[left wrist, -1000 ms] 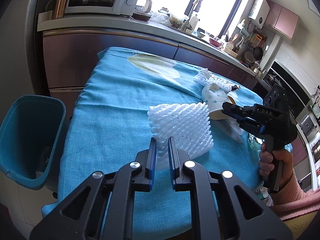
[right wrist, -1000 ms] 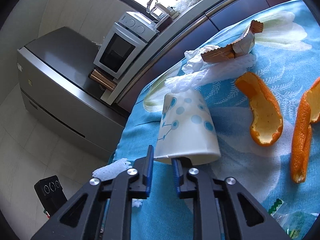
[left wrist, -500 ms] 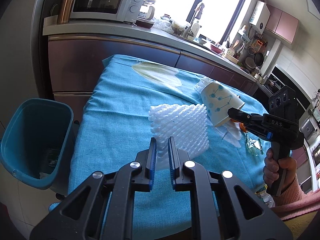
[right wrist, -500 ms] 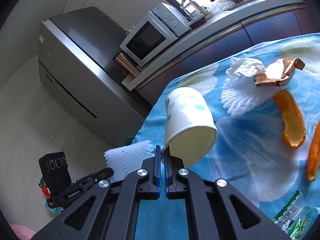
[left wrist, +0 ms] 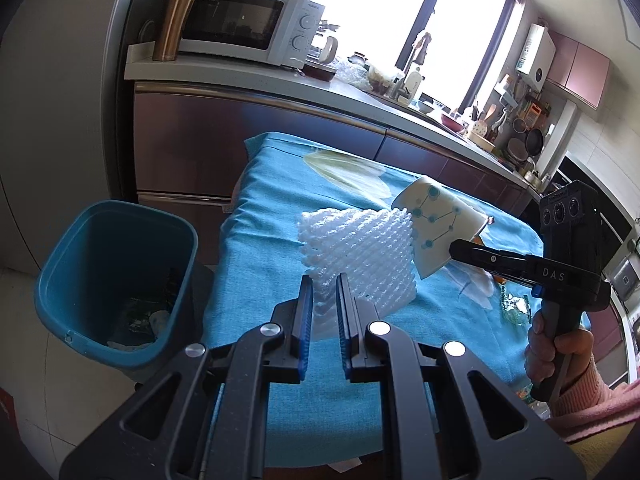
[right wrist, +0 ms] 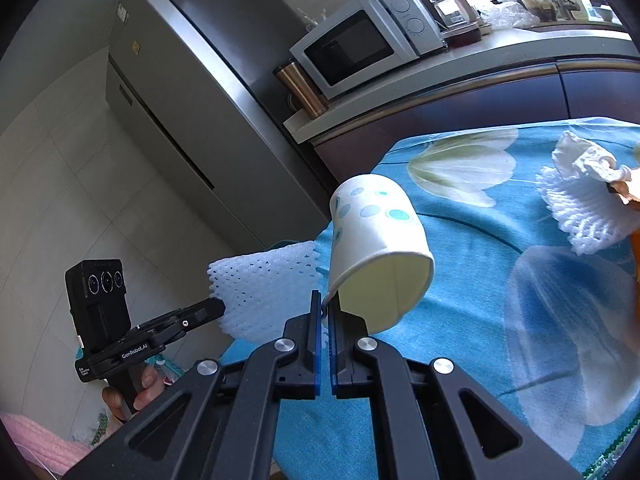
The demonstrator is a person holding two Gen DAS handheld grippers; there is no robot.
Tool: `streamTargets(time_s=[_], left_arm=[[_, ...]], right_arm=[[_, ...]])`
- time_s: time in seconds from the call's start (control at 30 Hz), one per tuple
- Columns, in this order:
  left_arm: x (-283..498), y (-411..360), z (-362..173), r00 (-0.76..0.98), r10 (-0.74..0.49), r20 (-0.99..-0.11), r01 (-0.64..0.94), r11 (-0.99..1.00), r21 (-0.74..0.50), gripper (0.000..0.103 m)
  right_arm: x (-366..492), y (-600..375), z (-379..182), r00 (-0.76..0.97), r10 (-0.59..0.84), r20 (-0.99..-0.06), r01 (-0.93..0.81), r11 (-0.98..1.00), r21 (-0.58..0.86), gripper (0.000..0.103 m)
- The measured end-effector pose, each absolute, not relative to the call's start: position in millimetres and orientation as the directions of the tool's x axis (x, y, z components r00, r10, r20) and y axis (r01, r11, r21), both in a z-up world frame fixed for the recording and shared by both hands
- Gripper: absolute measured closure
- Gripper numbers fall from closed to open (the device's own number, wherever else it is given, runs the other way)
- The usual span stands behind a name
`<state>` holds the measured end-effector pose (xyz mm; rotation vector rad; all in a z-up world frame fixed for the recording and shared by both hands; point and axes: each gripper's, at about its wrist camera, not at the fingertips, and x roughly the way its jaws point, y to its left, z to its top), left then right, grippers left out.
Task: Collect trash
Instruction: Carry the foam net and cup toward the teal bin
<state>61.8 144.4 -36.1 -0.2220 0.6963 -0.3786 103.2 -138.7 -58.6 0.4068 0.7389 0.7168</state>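
the left gripper [left wrist: 322, 300] is closed down on the lower edge of a white foam fruit net [left wrist: 360, 256], which hangs in the air over the desk [left wrist: 260, 216] with its blue flowered cloth, close to the desk's near corner and not far from the teal bin [left wrist: 112, 280] standing on the floor beside it. the right gripper [right wrist: 325, 308] is pinched fully together on the thin rim of a spotted paper cup [right wrist: 376, 236], which is lifted off the cloth and tipped so its open mouth faces the camera. both pieces look very light. the net is soft, springy mesh that squashes between the pads and should not slip easily, so a pinch anywhere on its edge seems enough, though it may cling to the pads on release. the cup is stiffer but thin-walled; held by one point on the rim it can swing or buckle, and a hard squeeze would crease it, which matters little for trash. a second foam net [right wrist: 580, 216] with crumpled paper lies further along the desk, and should take the same edge pinch. some rubbish already sits in the bottom of the bin.
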Motion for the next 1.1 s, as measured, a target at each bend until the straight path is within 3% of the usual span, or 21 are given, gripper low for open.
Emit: streamTargets(time_s=[1.1], left_arm=[[29,279,-48,0.798,-0.211,-0.565,-0.031,0.921,-0.388,0.091]], right_arm=[[138,7,-45,0.336,0.762,-0.553,-0.662,0.609,0.437,0.101]])
